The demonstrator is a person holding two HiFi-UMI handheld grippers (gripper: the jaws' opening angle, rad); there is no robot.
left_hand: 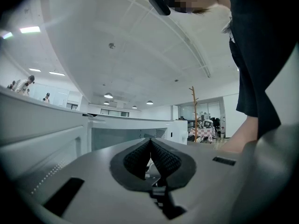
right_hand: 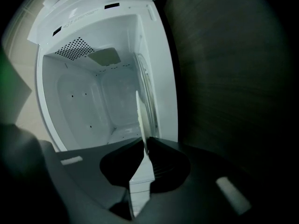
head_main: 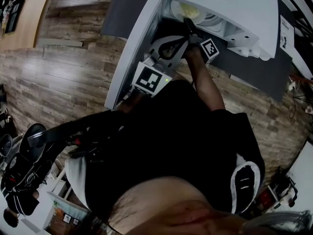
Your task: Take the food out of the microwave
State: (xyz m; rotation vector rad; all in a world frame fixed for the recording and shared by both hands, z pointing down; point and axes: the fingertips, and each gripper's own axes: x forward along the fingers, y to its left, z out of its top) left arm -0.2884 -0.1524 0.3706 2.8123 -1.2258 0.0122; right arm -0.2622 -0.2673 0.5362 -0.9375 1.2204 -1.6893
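Observation:
The white microwave stands open, its door swung out to the left. Inside it, pale yellow food lies on a plate. My right gripper reaches into the cavity. There the thin pale plate shows edge-on, its rim in line with the narrow gap between the fingertips of the right gripper. The jaws stand slightly apart and do not visibly press on the rim. My left gripper hovers just outside the opening. Its pads meet with nothing between them.
The microwave stands on a dark top above a wood-look floor. A dark wheeled frame is at the lower left. Far off in the left gripper view are a coat stand and two people.

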